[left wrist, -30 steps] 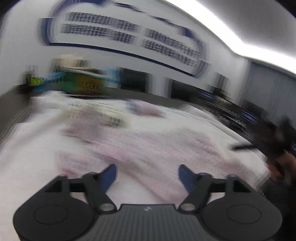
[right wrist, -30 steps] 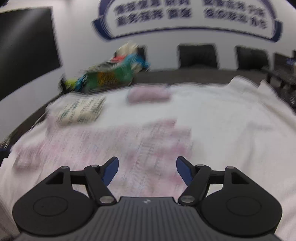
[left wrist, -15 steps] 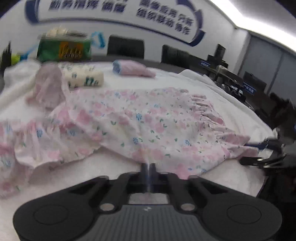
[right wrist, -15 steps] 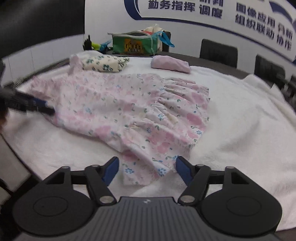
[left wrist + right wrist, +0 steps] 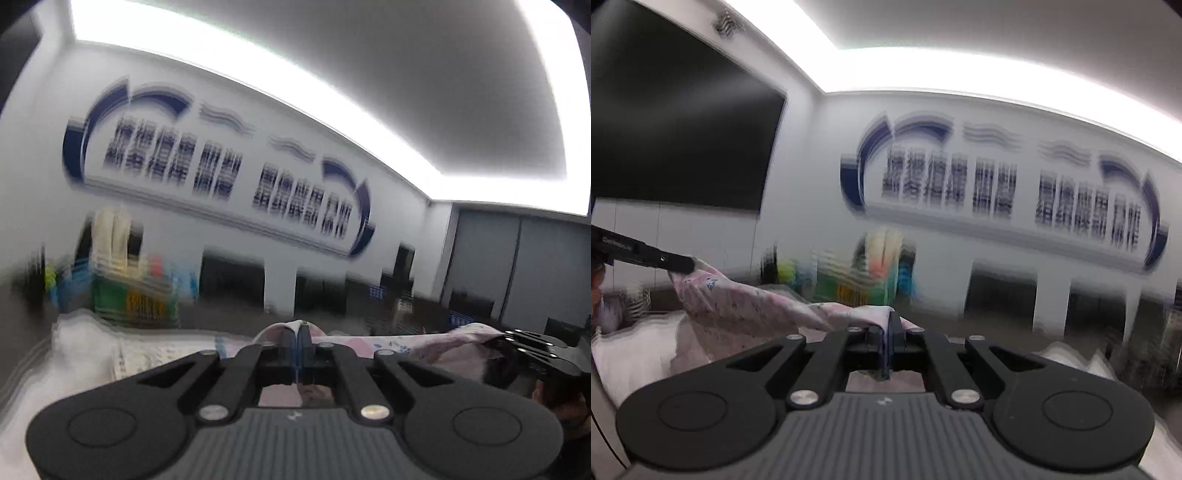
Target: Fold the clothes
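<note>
Mid-fold by the look of it: the pink floral garment point(image 5: 746, 302) is lifted off the white-covered bench point(image 5: 631, 362), stretched between both grippers, not yet laid into any fold, so the folding itself is left. Left gripper point(image 5: 295, 341) is closed tight, pinching a white-edged bit of the garment at its tips. Right gripper point(image 5: 886, 328) likewise clamped on a garment edge; from there the cloth runs up and left to the left gripper's tips at the frame edge. Below the garment, on the bench, sits something that may be a folded piece, too blurred to say. Green bag point(image 5: 136, 299) stands behind the bench.
</note>
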`<control>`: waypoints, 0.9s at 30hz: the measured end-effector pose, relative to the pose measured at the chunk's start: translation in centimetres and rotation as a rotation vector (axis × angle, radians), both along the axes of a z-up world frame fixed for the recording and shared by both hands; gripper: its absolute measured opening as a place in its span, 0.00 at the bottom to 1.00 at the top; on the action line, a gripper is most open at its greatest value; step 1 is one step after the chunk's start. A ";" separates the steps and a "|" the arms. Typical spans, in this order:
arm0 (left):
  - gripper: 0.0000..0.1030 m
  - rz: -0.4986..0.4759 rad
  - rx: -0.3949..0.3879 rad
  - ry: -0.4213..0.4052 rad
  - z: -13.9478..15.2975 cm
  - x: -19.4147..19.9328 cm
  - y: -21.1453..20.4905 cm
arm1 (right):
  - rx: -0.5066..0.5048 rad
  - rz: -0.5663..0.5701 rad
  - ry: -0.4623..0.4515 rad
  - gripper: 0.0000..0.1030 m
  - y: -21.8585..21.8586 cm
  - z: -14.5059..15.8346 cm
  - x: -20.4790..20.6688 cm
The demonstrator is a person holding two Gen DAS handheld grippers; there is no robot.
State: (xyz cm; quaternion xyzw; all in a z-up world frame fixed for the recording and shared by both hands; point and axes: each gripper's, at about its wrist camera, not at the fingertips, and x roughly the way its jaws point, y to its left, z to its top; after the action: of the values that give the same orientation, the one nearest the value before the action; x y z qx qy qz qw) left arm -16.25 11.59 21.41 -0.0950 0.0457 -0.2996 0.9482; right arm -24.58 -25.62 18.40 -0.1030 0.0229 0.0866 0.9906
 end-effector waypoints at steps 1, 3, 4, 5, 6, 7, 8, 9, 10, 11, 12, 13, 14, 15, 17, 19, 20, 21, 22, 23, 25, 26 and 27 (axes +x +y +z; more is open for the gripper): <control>0.00 0.013 0.018 -0.040 2.1 -0.6 0.1 | -0.007 0.009 -0.060 0.02 0.5 1.7 -1.0; 0.00 0.042 0.054 -0.118 6.3 -1.6 0.1 | -0.021 0.027 -0.180 0.02 1.5 5.0 -3.0; 0.00 0.061 0.075 -0.149 7.9 -2.0 -0.1 | -0.028 0.034 -0.236 0.02 1.9 6.6 -3.9; 0.00 0.081 0.098 -0.178 9.5 -2.2 -0.3 | -0.037 0.033 -0.270 0.02 2.2 7.8 -4.3; 0.00 0.097 0.122 -0.198 10.7 -2.1 -0.7 | -0.042 0.032 -0.299 0.02 2.4 8.9 -4.6; 0.00 0.106 0.136 -0.201 11.6 -1.7 -1.0 | -0.048 0.030 -0.316 0.02 2.6 9.7 -4.6; 0.00 0.114 0.150 -0.205 12.5 -1.3 -1.2 | -0.051 0.024 -0.324 0.02 2.6 10.5 -4.3; 0.00 0.119 0.162 -0.203 13.2 -0.8 -1.5 | -0.052 0.019 -0.328 0.02 2.6 11.1 -3.9; 0.00 0.114 0.170 -0.191 13.6 0.1 -1.6 | -0.047 0.012 -0.314 0.02 2.5 11.5 -2.9; 0.00 0.110 0.178 -0.176 13.8 1.0 -1.8 | -0.043 0.006 -0.300 0.02 2.3 11.8 -1.9; 0.00 0.108 0.183 -0.157 13.8 2.1 -2.0 | -0.038 -0.001 -0.286 0.02 2.2 12.2 -1.0; 0.00 0.106 0.187 -0.131 13.4 3.5 -2.1 | -0.032 -0.006 -0.269 0.02 2.0 12.4 0.2; 0.00 0.107 0.189 -0.097 12.8 5.2 -2.2 | -0.025 -0.010 -0.233 0.02 1.8 12.3 2.0; 0.00 0.106 0.192 -0.059 12.1 7.0 -2.3 | -0.017 -0.014 -0.196 0.02 1.6 12.1 4.0; 0.01 0.097 0.207 0.038 9.7 11.2 -2.5 | -0.011 -0.038 -0.108 0.02 1.2 10.7 8.8; 0.08 0.089 0.245 0.186 5.9 16.8 -3.6 | -0.005 -0.068 0.007 0.02 0.8 8.5 14.2; 0.16 0.106 0.257 0.257 3.7 19.3 -4.0 | -0.022 -0.087 0.114 0.04 0.5 6.6 17.9; 0.22 0.149 0.260 0.314 1.3 20.8 -4.4 | -0.040 -0.107 0.218 0.09 0.3 4.6 21.6; 0.31 0.173 0.266 0.337 -0.8 20.4 -4.7 | -0.061 -0.143 0.300 0.14 0.0 2.2 24.7; 0.33 0.197 0.273 0.361 -2.9 20.1 -5.0 | -0.072 -0.214 0.382 0.29 -0.5 -1.0 27.9; 0.33 0.246 0.286 0.408 -7.0 19.3 -5.7 | -0.109 -0.312 0.517 0.33 -1.2 -5.9 31.0; 0.35 0.252 0.284 0.424 -8.8 18.5 -5.8 | -0.108 -0.311 0.549 0.34 -1.7 -7.8 31.0; 0.37 0.213 0.262 0.422 -9.7 16.6 -5.7 | -0.094 -0.278 0.558 0.40 -2.0 -9.0 30.1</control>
State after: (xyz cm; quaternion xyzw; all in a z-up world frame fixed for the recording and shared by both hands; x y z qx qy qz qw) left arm 0.36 5.93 11.68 -0.0361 0.2703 -0.1631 0.9482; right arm 5.53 -27.59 9.43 -0.1168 0.3117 -0.0260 0.9426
